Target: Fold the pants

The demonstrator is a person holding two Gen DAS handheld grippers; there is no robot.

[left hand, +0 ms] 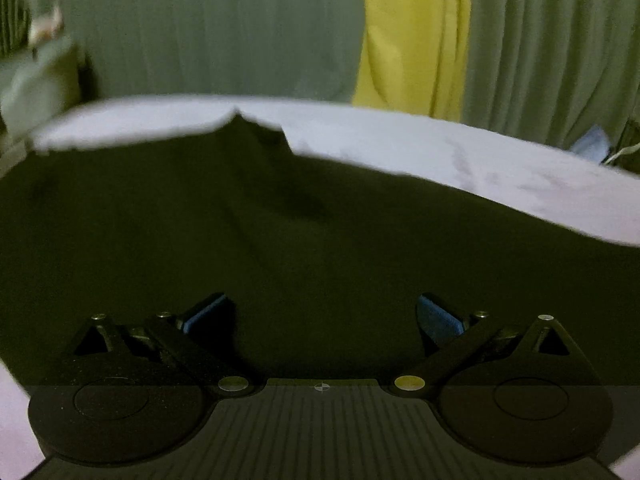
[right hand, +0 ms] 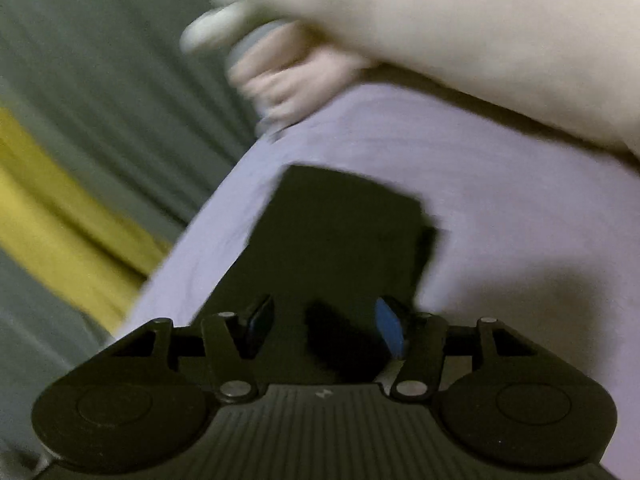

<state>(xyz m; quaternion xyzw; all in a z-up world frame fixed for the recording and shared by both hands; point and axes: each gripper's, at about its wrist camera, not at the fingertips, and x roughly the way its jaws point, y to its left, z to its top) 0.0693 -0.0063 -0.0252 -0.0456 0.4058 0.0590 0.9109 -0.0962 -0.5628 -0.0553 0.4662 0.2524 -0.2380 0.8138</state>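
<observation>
Left wrist view: the left gripper, black with blue pads, was recorded with its jaws spread wide and nothing pinched between them, poised over the dark, near-black fabric pants. The pants were spread broadly across a pale lavender cloth-covered surface, their far edge peaked near the middle. Behind the surface, grey-green pleated curtains and a yellow hanging cloth were noted. Right wrist view, blurred: the right gripper, of the same black build, was recorded with its jaws partly apart; a dark fold of the pants lay between them, though whether the pads pressed on it could not be told. A narrower rectangular stretch of the pants extended ahead on the lavender surface. At the top, a person's hand and pale sleeve were seen, well beyond the pants.
</observation>
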